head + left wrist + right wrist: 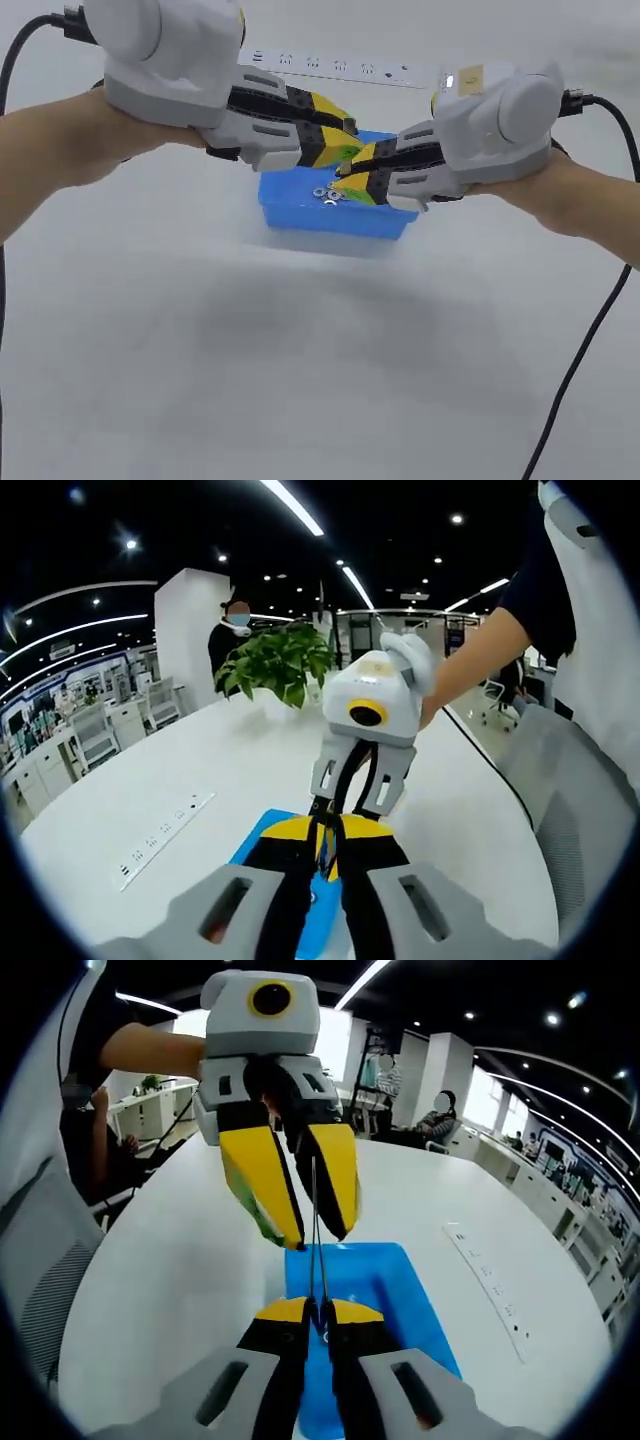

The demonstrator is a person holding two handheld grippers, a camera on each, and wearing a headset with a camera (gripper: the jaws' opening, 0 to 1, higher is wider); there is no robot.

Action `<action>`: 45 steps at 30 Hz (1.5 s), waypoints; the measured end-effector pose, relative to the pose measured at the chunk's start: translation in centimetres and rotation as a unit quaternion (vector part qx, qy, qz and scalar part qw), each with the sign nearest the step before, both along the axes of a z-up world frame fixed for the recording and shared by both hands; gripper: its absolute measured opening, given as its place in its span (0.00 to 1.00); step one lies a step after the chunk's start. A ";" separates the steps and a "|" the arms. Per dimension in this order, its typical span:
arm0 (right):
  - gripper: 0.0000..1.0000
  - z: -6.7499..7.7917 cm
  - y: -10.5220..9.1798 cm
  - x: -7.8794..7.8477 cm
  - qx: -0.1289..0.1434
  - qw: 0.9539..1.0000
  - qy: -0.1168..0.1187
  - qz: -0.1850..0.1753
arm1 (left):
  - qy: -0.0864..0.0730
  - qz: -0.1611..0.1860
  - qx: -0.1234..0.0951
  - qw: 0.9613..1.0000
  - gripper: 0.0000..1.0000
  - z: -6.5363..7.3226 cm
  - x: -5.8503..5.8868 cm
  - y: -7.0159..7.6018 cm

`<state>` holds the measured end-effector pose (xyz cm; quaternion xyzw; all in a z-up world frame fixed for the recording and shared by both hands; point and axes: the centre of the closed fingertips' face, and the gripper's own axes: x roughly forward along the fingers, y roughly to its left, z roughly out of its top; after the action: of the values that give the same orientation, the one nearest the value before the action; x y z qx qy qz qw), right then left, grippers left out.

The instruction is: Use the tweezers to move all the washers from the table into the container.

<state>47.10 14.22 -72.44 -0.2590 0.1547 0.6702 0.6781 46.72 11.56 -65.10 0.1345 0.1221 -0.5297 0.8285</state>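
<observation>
Pinching thin steel tweezers [314, 1265] in right gripper [318, 1308], prongs reaching between left gripper [315, 1237] jaws; unclear whether those grip. Beneath both: small silvery washers [328, 193] in blue container [330, 222].

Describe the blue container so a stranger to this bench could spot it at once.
Start at the wide white table, with a white power strip along its far edge. Nearer than the strip, under the tips of the left gripper and right gripper, sits the container: a shallow rectangular tray holding a few small washers. It is the one bright blue thing on the pale tabletop.
</observation>
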 end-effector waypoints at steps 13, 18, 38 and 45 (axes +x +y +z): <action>0.08 0.8 -0.1 -1.1 -0.014 0.999 -0.018 0.028 | -0.048 -0.045 0.030 0.997 0.05 0.4 -1.9 0.8; 0.08 1.7 -0.2 -1.3 -0.009 0.999 -0.031 0.033 | -0.055 -0.047 0.027 0.997 0.05 0.9 -2.2 1.6; 0.08 4.4 -2.2 -4.4 0.030 0.999 -0.014 0.038 | -0.041 -0.069 -0.055 0.995 0.05 1.8 -5.1 1.9; 0.08 3.6 -2.6 -5.8 0.022 0.999 -0.002 0.046 | -0.023 -0.097 -0.050 0.994 0.05 0.4 -6.2 1.8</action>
<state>41.28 11.66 -68.82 -0.2521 0.1262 0.7031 0.6528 40.48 13.32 -64.70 0.1162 0.0632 -0.6099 0.7814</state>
